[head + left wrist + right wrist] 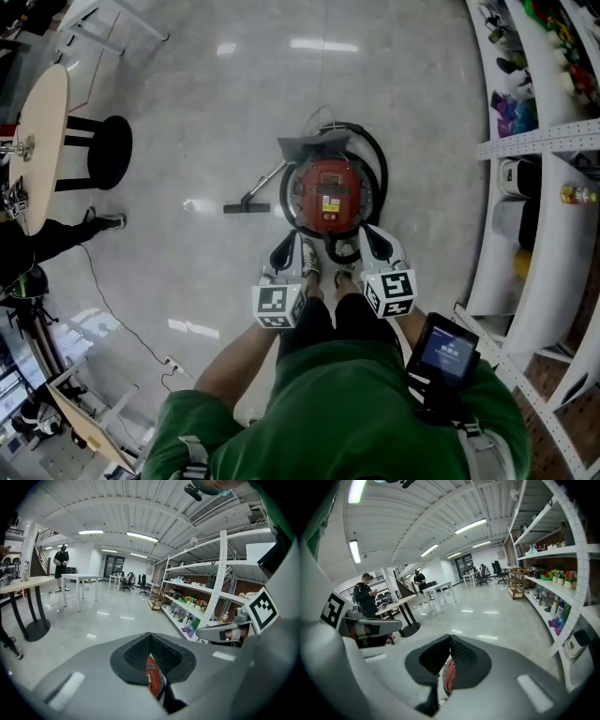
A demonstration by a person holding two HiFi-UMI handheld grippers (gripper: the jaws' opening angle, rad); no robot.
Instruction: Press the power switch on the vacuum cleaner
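Note:
A round red vacuum cleaner (328,192) stands on the floor just ahead of the person's feet, its black hose looped behind it and its floor nozzle (246,207) lying to the left. My left gripper (284,251) and right gripper (378,242) hover side by side above the feet, short of the vacuum's near edge. Both are shut with nothing held. In the left gripper view the jaws (150,635) meet, and a sliver of the red vacuum (153,680) shows beneath them. The right gripper view shows the same: closed jaws (450,637) over a red strip of the vacuum (448,678).
White shelving (525,141) full of goods runs along the right. A round table (42,141) and black stool (112,150) stand at the far left, with a person's leg (56,236) beside them. A cable (122,319) trails over the glossy floor. A handheld screen (445,352) sits by the right arm.

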